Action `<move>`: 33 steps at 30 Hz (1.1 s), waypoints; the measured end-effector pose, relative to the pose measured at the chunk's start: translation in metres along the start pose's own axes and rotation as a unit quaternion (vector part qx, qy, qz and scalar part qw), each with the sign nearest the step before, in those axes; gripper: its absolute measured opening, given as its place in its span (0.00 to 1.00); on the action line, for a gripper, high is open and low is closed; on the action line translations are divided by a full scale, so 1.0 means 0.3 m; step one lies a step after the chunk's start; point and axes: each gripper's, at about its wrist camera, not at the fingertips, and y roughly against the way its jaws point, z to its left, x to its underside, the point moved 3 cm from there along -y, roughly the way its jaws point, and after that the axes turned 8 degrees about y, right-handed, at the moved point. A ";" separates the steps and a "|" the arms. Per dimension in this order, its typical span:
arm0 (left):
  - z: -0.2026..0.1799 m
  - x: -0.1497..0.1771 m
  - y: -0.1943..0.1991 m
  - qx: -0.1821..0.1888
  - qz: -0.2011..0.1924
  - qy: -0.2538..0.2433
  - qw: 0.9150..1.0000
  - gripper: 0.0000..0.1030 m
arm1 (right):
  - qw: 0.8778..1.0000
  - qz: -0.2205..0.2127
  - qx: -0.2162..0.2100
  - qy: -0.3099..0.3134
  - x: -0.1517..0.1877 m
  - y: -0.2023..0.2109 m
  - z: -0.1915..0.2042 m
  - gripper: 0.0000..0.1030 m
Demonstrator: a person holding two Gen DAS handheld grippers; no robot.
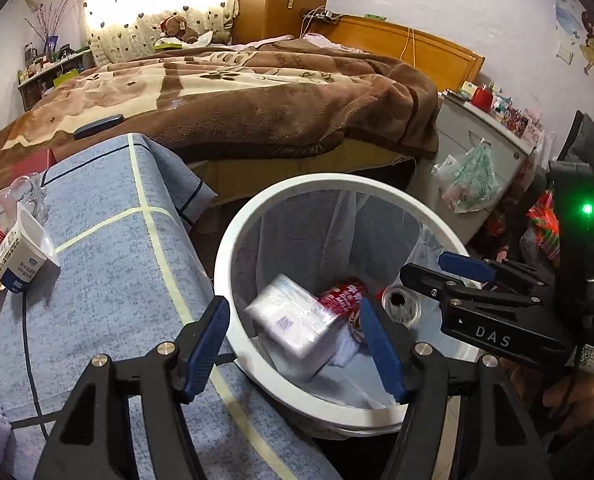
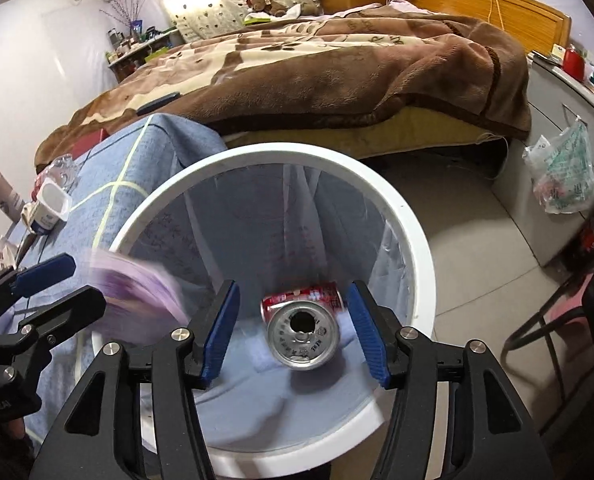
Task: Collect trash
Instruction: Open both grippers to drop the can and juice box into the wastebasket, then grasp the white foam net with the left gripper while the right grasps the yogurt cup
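Observation:
A white bin [image 1: 233, 240] with a bluish liner stands beside the blue-covered table [image 1: 109, 272]. My left gripper [image 1: 293, 310] hangs open over it. A white and purple tissue pack [image 1: 293, 324] lies blurred between its pads, touching neither. In the right wrist view the pack [image 2: 137, 292] is a purple smear by the left gripper [image 2: 67, 286]. My right gripper [image 2: 293, 300] is open above the bin rim [image 2: 417, 248]. A red can [image 2: 303, 336] sits free between its pads, silver top toward the camera. A yogurt cup [image 1: 21, 248] and a crushed bottle [image 1: 1, 216] lie on the table.
A bed with a brown blanket [image 1: 257, 96] fills the background. A grey cabinet [image 2: 557, 128] with a plastic bag [image 2: 565, 172] hanging on it stands to the right. A dark chair frame [image 2: 549, 320] stands on the tiled floor [image 2: 465, 220].

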 end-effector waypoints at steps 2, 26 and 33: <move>0.007 0.001 0.011 -0.003 -0.004 0.001 1.000 0.68 | 1.000 -0.002 -0.001 -0.003 -0.003 0.005 -0.004 0.57; 0.339 0.090 0.280 -0.065 -0.072 0.075 0.992 0.68 | 0.995 -0.067 -0.058 0.055 -0.036 0.076 0.247 0.57; 0.479 0.157 0.366 -0.099 -0.085 0.103 0.986 0.68 | 0.991 -0.066 -0.087 0.081 -0.027 0.073 0.375 0.57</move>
